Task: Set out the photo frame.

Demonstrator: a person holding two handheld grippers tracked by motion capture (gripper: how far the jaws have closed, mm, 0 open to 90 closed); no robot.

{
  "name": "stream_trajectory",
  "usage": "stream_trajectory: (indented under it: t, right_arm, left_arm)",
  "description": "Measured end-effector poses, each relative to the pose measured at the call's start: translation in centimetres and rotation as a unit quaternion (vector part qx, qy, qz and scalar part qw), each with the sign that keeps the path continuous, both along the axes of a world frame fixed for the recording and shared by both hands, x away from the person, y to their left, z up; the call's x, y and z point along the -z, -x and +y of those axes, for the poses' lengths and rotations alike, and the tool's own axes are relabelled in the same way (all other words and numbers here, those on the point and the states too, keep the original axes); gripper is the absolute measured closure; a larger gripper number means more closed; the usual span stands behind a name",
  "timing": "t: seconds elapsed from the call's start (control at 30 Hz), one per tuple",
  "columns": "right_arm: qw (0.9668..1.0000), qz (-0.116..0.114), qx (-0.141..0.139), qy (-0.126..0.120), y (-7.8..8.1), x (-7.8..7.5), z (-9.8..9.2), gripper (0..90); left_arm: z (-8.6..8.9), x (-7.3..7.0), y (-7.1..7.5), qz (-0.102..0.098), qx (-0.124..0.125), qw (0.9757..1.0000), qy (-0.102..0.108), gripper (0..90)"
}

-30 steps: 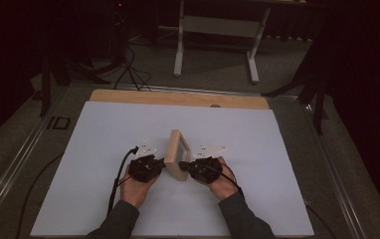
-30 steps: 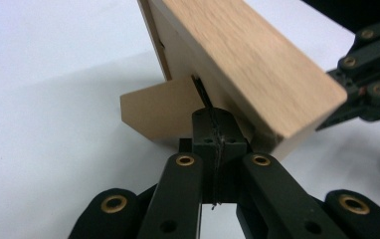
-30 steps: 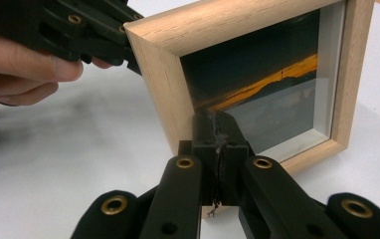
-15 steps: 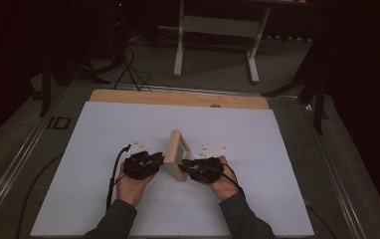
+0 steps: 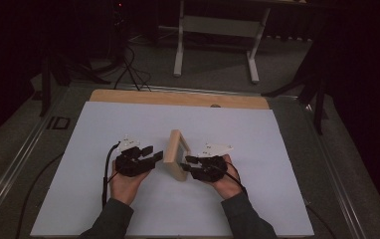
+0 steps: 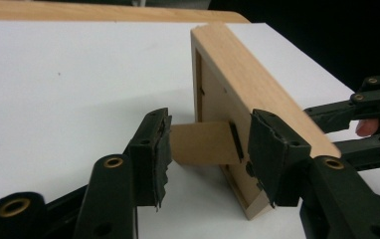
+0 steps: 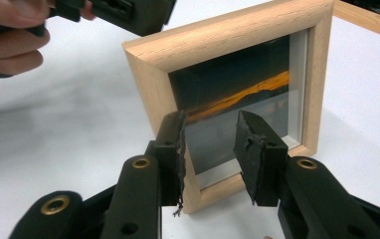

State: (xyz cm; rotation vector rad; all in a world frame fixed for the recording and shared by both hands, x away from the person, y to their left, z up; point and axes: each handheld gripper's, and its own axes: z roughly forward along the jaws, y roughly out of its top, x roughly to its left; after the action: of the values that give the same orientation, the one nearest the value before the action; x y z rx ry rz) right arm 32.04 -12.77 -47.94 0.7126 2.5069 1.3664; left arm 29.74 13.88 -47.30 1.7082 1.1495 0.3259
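A light wooden picture frame (image 5: pixel 177 154) stands upright on the white sheet (image 5: pixel 257 149), edge-on in the high view. My left gripper (image 5: pixel 154 153) is at its back, its jaws just opened. The brown cardboard prop (image 6: pixel 203 144) of the frame (image 6: pixel 257 84) lies between the left gripper (image 6: pixel 208 132) pads, untouched. My right gripper (image 5: pixel 190 163) faces the glass side, where a dark picture with an orange streak fills the frame (image 7: pixel 228 35). The right gripper (image 7: pixel 210 129) jaws have just been opening too, and stand apart before the frame's lower corner, pressing nothing.
A wooden board edge (image 5: pixel 178 98) runs along the sheet's far side. Beyond the table, metal stand legs (image 5: pixel 250 64) and cables (image 5: pixel 128 64) lie on the dark floor. A grey metal rim (image 5: pixel 29 149) borders the table at left and right.
Both grippers were shut at the frame and now stand open. The left hand has drawn back a little to the left. The frame stays standing in place.
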Motion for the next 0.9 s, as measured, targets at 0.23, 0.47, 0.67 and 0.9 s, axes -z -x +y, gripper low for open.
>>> stream_trajectory:
  t: [0.23, 0.47, 0.67, 0.9]
  right_arm:
    - [1.0000, 0.000, 0.002, -0.001, 0.0, -0.1, -0.2, 62.9]
    - [1.0000, 0.001, 0.005, -0.002, -0.1, -0.1, -0.4, 61.1]
    - [0.9999, 0.002, 0.011, -0.006, -0.2, -0.3, -0.7, 58.7]
    - [0.9998, 0.002, 0.017, -0.010, -0.3, -0.4, -1.0, 57.1]
  left_arm:
    - [-0.4, -0.9, 0.5, -0.017, 0.003, 0.9998, 0.005, 45.1]
    - [-1.4, -1.1, 0.9, -0.025, 0.011, 0.9996, 0.002, 38.5]
    - [-2.2, -1.0, 0.9, -0.020, 0.021, 0.9996, -0.006, 33.5]
    - [-3.0, -0.7, 0.9, -0.014, 0.027, 0.9994, -0.016, 32.7]
